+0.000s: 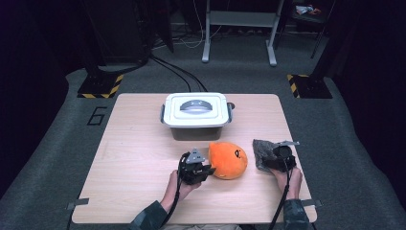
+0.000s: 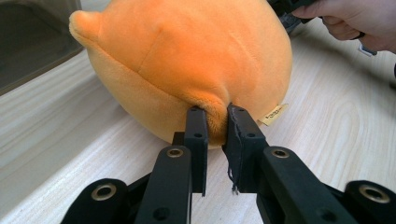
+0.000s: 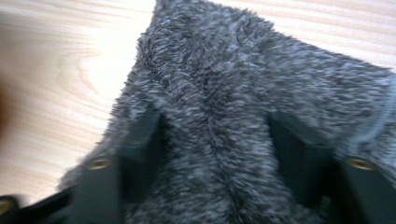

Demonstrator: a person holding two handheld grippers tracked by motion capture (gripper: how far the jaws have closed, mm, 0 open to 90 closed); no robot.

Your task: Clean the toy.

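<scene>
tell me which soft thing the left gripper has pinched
The orange plush: the left gripper pinches a fold of it. The grey fuzzy cloth sits at the right gripper.

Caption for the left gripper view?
Left gripper pinching a fold of the round orange plush toy on the light wooden table.

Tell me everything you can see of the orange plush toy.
The orange plush toy is a round, soft ball of short velvety fabric with a small nub at one end, a seam down its side, a small dark mark on top and a little tan label near its base. It rests on the wooden table, in front of the lidded white box. The left claw is shut on a pinched fold of its fabric low on one side. A grey fuzzy cloth lies apart, to its right.
</scene>
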